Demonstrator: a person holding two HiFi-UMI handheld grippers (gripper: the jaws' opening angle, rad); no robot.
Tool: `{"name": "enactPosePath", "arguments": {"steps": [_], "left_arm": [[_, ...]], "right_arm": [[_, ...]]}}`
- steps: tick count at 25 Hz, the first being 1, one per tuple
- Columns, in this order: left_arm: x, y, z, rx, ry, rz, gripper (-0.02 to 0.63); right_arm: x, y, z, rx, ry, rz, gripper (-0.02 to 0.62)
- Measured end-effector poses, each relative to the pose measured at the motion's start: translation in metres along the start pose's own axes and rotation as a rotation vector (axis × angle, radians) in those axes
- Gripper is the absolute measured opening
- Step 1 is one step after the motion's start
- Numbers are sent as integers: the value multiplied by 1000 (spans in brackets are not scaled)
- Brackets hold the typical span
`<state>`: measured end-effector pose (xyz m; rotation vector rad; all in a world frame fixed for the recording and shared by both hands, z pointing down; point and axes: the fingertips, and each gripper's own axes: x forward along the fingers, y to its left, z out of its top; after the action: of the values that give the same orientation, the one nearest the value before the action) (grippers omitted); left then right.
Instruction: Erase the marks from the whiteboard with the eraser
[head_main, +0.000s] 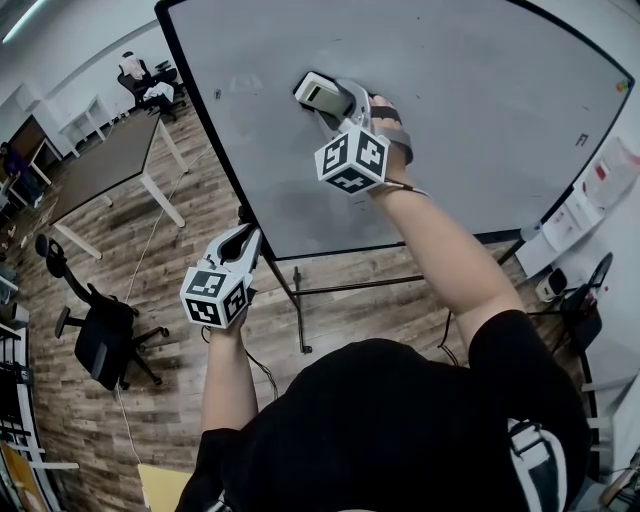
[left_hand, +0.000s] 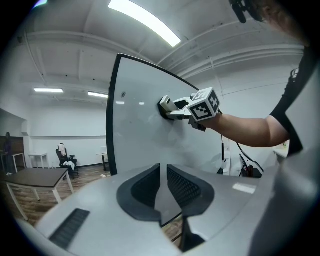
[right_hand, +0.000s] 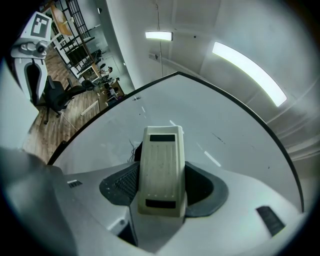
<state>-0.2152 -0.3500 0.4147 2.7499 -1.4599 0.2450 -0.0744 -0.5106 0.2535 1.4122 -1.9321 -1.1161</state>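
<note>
A big whiteboard (head_main: 450, 120) in a black frame stands ahead of me. My right gripper (head_main: 335, 100) is shut on a cream eraser (head_main: 320, 93) and holds it flat on the board's upper middle. In the right gripper view the eraser (right_hand: 160, 170) fills the jaws, and a thin black scribble (right_hand: 133, 148) shows just to its left on the whiteboard (right_hand: 215, 125). My left gripper (head_main: 243, 240) hangs by the board's lower left edge, off the surface, shut and holding nothing. The left gripper view shows its jaws (left_hand: 163, 182) close together, with the eraser (left_hand: 166, 105) further up the board.
The board's metal stand (head_main: 300, 300) reaches the wooden floor below its lower edge. A black office chair (head_main: 100, 335) and a brown table (head_main: 100, 160) are at the left. Papers and a trolley (head_main: 590, 200) stand at the right by the wall.
</note>
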Motion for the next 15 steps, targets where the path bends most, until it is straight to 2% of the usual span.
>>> {"name": "enactPosePath", "arguments": {"steps": [8,15], "left_arm": [[2,-3,4,13,3,-7,54],[10,-13,6,17,4,-25,54]], "right_arm": [[-2,-4,-4,1,15,8,249],[-8,-24,-20,16,34,-22,249]]}}
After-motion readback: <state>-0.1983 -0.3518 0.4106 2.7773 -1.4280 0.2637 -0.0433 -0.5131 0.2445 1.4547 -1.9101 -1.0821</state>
